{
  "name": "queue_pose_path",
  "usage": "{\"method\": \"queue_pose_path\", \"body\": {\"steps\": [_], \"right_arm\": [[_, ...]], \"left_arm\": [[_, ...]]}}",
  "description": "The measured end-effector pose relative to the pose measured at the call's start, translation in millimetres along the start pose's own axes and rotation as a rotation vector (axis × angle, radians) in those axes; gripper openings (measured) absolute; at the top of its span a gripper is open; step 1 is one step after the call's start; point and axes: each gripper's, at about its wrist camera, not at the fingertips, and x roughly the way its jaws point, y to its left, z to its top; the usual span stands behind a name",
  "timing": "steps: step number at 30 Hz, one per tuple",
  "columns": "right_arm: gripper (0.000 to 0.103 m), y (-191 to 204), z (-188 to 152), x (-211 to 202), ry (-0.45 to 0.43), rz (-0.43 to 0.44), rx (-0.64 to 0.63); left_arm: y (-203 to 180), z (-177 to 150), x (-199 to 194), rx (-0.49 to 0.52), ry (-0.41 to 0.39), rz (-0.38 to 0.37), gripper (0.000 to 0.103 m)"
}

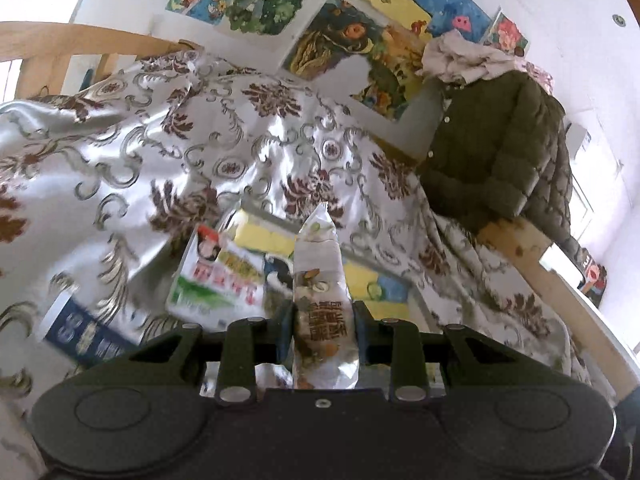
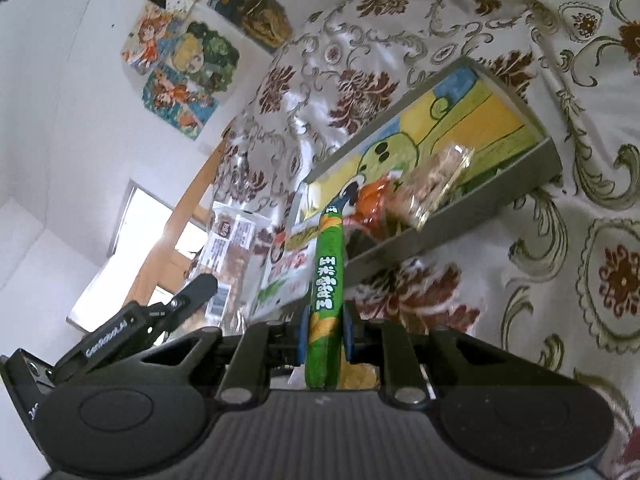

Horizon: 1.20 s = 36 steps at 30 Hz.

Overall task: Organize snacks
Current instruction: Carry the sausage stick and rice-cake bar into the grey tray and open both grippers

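Observation:
My left gripper (image 1: 323, 330) is shut on a silver nut-mix packet (image 1: 320, 276), held edge-on above the patterned cloth. Beyond it lie a white and green snack bag (image 1: 218, 280) and the yellow cartoon-lined tray (image 1: 360, 276). My right gripper (image 2: 325, 332) is shut on a green corn sausage stick (image 2: 326, 280), pointing at the near corner of the tray (image 2: 460, 216). The tray holds an orange packet (image 2: 374, 204) and a clear bag of brown snacks (image 2: 440, 180). The white and green bag (image 2: 284, 272) lies left of the tray.
A blue packet (image 1: 84, 338) lies at the left on the floral cloth (image 1: 120, 152). A brown-labelled clear bag (image 2: 234, 256) lies left of the tray. The other gripper (image 2: 152, 320) shows at the lower left. An olive jacket (image 1: 500, 152) hangs on a wooden frame at the right.

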Motion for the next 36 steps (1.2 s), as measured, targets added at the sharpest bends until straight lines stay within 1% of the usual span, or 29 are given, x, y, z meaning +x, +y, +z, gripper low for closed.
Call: {"method": "queue_pose_path", "body": {"steps": [5, 9, 13, 16, 20, 28, 33, 36], "right_arm": [[0.019, -1.2, 19.1, 21.3, -0.031, -0.007, 0.001], [0.019, 1.8, 32.6, 40.6, -0.049, -0.018, -0.022], [0.019, 7.4, 45.4, 58.9, -0.071, -0.042, -0.069], [0.019, 10.1, 52.0, 72.0, -0.086, -0.072, -0.111], [0.019, 7.8, 55.7, 86.7, -0.085, -0.112, -0.139], [0.019, 5.3, 48.6, 103.5, -0.048, -0.17, -0.17], [0.02, 10.0, 45.3, 103.9, -0.043, -0.182, -0.203], [0.021, 8.5, 47.3, 103.3, -0.04, -0.176, -0.193]], "left_arm": [[1.6, 9.2, 30.2, -0.012, -0.018, 0.006, 0.033], [10.9, 14.8, 52.2, -0.031, -0.018, 0.023, 0.033], [23.4, 18.2, 71.4, -0.06, 0.001, 0.039, 0.033], [29.9, 17.2, 81.4, -0.05, 0.024, 0.054, 0.033], [33.7, 15.5, 88.1, -0.034, 0.045, 0.058, 0.033], [32.5, 13.9, 95.3, 0.007, 0.085, 0.079, 0.033], [32.3, 11.9, 99.6, 0.027, 0.109, 0.126, 0.033], [34.2, 12.8, 99.4, 0.023, 0.114, 0.125, 0.033]]}}
